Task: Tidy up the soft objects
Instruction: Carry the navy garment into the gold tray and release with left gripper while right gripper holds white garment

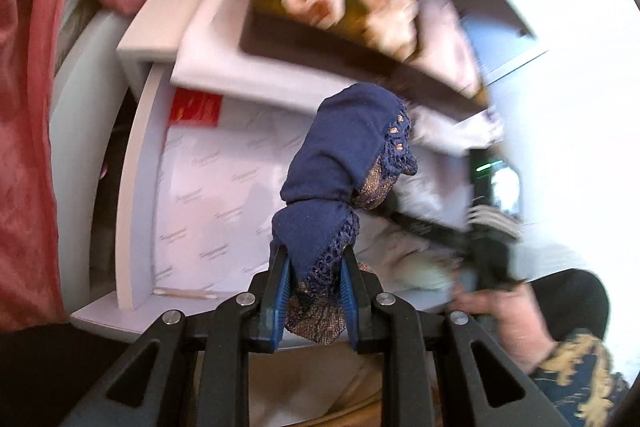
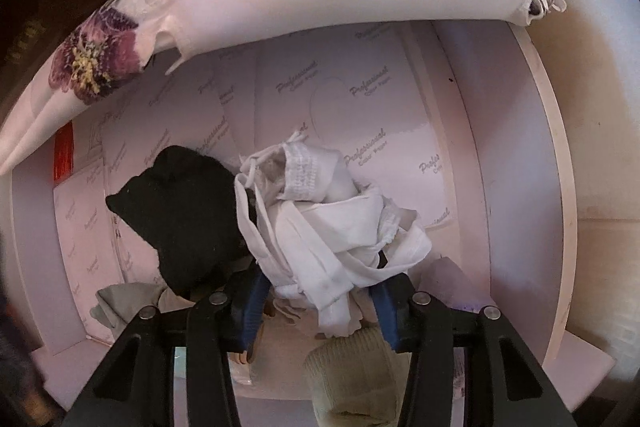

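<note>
The left tongs [image 1: 314,281] pinch a navy lace-trimmed garment [image 1: 340,163] above the paper-lined drawer [image 1: 192,187]; its loose upper bulk could flop out or snag on the drawer edge. The right tongs [image 2: 316,301], reaching into the drawer, clamp a white bundle [image 2: 332,223] beside a black cloth [image 2: 180,219], where trailing strips may slip free.

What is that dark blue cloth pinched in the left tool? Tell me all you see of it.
The blue cloth is a soft navy knit garment, bunched and standing up from the left gripper, whose blue-padded fingers are shut on its lower end. Its edges carry openwork lace, with gold-brown patterned fabric beneath. It hangs over the paper-lined drawer, apparently touching only the gripper.
</note>
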A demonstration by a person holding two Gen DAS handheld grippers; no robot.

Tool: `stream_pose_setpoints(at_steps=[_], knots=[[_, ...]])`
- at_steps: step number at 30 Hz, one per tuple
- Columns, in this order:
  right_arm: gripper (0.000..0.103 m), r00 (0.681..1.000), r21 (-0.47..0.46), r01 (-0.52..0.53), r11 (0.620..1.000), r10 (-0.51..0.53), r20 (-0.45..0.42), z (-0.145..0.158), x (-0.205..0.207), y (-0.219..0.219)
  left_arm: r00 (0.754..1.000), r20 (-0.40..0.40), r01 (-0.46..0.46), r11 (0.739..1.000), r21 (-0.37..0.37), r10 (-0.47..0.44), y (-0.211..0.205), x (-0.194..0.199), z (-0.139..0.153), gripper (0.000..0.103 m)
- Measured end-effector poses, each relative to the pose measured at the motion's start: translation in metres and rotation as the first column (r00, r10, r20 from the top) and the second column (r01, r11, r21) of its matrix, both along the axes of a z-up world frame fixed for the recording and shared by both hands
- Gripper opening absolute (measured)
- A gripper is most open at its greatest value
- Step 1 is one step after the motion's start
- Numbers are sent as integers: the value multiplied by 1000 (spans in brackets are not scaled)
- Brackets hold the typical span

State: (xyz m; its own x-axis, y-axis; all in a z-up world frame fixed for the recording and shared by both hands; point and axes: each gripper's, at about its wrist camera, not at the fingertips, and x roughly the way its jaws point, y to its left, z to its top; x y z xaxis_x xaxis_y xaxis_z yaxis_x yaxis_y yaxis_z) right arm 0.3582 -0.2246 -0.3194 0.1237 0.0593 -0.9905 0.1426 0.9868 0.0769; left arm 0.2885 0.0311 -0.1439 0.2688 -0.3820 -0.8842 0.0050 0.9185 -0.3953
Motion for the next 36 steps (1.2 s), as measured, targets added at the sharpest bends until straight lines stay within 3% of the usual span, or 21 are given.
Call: stream_pose_setpoints(at_steps=[6,11,14,20,24,31,36], knots=[[48,1000,-29,-17,999,17,-7,-3,-1,10,994,85,-52,992,-115,62,1,22,41,22],[48,999,-48,-38,998,38,-11,-2,0,14,985,145,-73,987,-142,94,-9,60,79,22],[48,999,-46,-35,998,35,-9,-2,0,15,983,159,-73,993,-96,87,-21,93,85,22],[48,999,-54,-43,998,43,-8,0,-1,20,988,144,-53,998,24,49,-45,144,67,22],[49,999,-63,-49,997,49,-10,1,-2,25,993,114,-35,995,96,24,-54,166,43,22],[49,998,-84,-70,994,70,-9,-2,-6,37,995,94,-57,989,139,44,-63,196,19,22],[49,997,-88,-80,993,79,-8,0,-8,40,996,87,-46,971,235,26,-73,213,6,24]])
